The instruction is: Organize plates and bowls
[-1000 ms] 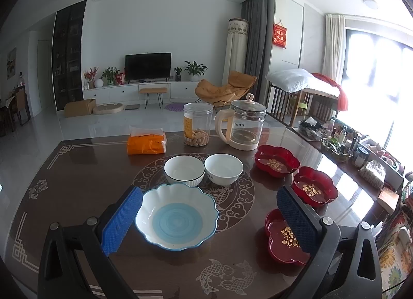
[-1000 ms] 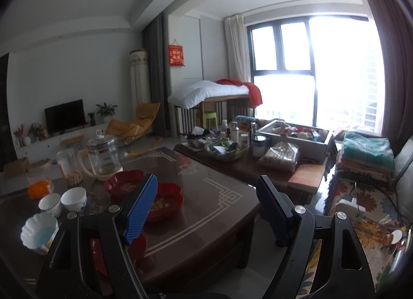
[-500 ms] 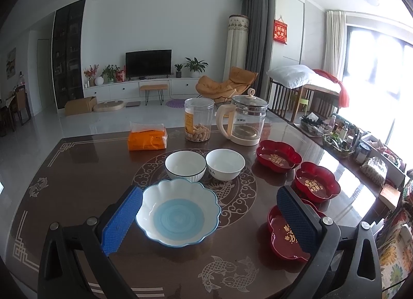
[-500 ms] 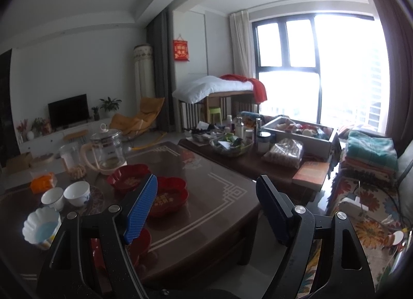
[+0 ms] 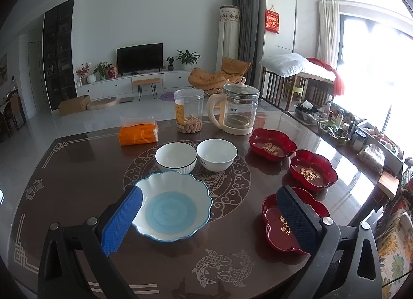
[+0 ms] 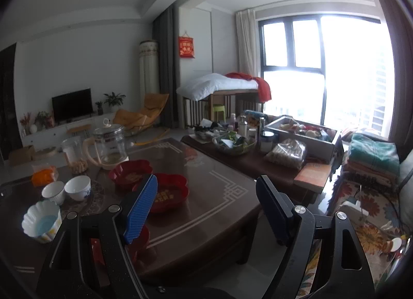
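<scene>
scalloped bowl (image 5: 171, 206) — between left claw (image 5: 209, 219) pads, untouched | both claws spread — empty

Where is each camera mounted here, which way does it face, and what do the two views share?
Left wrist: on the left claw, looking down across the table at the scalloped blue bowl; only its open fingers show.
Right wrist: on the right claw, facing the table's corner and the window; its fingers are open and empty.
Shared: the bowls, red dishes and glass kettle.
</scene>
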The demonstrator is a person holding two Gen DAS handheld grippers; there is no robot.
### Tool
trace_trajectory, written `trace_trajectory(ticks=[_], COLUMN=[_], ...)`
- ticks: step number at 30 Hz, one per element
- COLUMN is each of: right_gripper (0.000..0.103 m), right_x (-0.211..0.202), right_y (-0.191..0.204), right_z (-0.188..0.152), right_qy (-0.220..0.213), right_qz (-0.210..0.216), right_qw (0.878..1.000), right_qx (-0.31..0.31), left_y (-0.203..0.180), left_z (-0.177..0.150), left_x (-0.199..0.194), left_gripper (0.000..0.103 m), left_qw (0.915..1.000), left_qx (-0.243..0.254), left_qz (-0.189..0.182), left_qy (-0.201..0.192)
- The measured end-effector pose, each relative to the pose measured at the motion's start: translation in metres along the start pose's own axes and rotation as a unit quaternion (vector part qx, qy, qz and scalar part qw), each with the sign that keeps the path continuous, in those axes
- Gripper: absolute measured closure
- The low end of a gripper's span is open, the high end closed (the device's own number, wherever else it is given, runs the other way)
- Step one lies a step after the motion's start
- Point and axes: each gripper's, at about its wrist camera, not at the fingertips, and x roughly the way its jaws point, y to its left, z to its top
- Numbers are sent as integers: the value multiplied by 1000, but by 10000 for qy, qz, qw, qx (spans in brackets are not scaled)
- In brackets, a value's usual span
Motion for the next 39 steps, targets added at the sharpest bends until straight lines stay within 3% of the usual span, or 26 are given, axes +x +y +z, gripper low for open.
trace_trajectory(ticks=[5,7,9,11,14,17,20,24,26,31,32,34,35,39], right_gripper=[21,21,21,21,21,21,21,21,21,24,26,49,54,60], right_x=[-6,-8,2,28,88,155,206,257,282,352,363,381,388,405], right_y=[-18,-32,-47,-60,-69,-67,-67,-60,-52,-44,-39,-29,-23,-3], right_z=[21,36,52,61,53,20,-9,-20,-18,-28,-30,-36,-39,-49], right_qy=[-263,-495,-433,13,1089,2134,2783,3187,3297,3850,3950,4084,4119,4182], right_qz=[189,232,412,618,899,941,1128,1283,1493,1706,1701,1705,1704,1809], right_qw=[9995,9985,9981,9977,9896,9722,9530,9383,9316,9023,8976,8926,8920,8890], right_qx=[-34,28,144,279,267,190,413,389,342,922,971,861,749,450], left_y=[-24,-38,-55,-75,-106,-131,-151,-171,-181,-209,-213,-220,-223,-228], left_z=[25,38,52,58,60,56,51,47,45,40,38,33,31,24], left_x=[7,14,31,57,113,175,228,279,299,337,342,354,358,368], left_gripper=[0,0,0,0,0,0,2,6,14,30,35,44,48,64], left_qw=[9981,9952,9903,9851,9763,9635,9570,9424,9359,9322,9317,9297,9291,9308], left_qx=[199,233,256,310,554,656,630,279,145,222,235,243,212,74], left_qz=[-543,-895,-1226,-1401,-1396,-1314,-1126,-1197,-1211,-1017,-960,-869,-830,-766], left_qy=[194,309,597,951,1558,2240,2597,3111,3304,3467,3495,3570,3597,3573])
